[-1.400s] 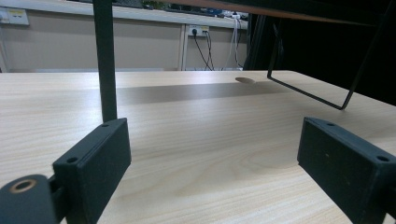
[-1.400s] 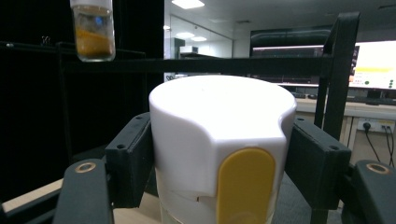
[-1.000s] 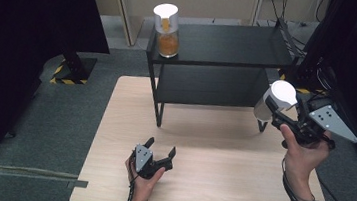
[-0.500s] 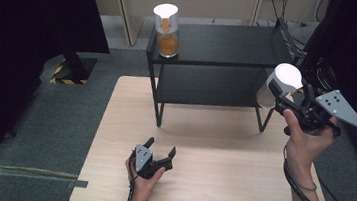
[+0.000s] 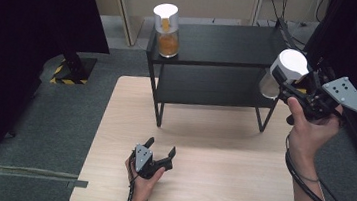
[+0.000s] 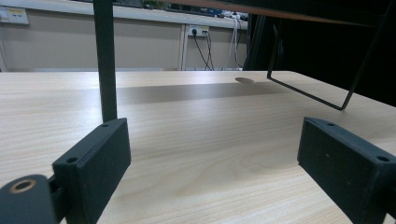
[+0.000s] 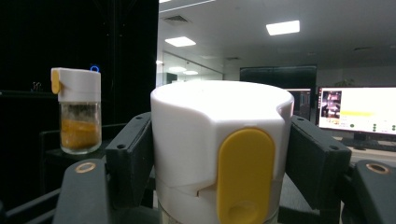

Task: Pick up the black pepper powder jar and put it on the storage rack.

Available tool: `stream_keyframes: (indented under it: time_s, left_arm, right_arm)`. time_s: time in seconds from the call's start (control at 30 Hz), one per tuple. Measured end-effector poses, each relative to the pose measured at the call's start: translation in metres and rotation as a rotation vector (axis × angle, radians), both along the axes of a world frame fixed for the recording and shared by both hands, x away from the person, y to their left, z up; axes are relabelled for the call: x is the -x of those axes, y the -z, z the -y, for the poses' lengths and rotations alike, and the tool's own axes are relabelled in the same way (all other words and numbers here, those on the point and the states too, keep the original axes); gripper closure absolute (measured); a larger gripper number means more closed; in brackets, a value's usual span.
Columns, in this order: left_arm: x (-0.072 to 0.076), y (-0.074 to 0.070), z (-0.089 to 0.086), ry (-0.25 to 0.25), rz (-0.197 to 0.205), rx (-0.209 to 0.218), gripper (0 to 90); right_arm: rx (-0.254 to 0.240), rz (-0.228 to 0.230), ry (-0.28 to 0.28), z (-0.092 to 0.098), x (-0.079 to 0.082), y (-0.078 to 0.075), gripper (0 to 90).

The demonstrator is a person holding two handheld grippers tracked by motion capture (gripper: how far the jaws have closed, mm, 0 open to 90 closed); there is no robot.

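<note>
We pinch the white-lidded jar (image 5: 286, 74) by its cap in the right gripper (image 5: 296, 87) – off the bench, beside the shelf's (image 5: 222, 45) right end, for shelving; left gripper (image 5: 159, 155) idles near the bench's front edge, fingers spread.

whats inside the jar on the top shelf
The jar on the shelf holds an orange-brown filling in its lower glass part. Its white cap covers the top, so whatever lies under the cap is hidden.
</note>
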State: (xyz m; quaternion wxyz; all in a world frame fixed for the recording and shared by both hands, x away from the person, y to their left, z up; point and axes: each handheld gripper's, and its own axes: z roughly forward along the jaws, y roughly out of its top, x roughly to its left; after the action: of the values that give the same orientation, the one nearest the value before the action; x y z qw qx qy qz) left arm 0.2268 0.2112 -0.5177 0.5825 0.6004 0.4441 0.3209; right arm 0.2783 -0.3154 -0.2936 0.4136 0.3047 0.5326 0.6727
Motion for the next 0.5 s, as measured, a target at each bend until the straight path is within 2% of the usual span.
stream_keyframes:
  time_s: [0.5]
  left_arm:
    - [-0.001, 0.0, 0.0, 0.0, -0.003, 0.003, 9.0]
  right_arm:
    - [-0.009, 0.029, 0.001, -0.005, -0.007, -0.022, 30.7]
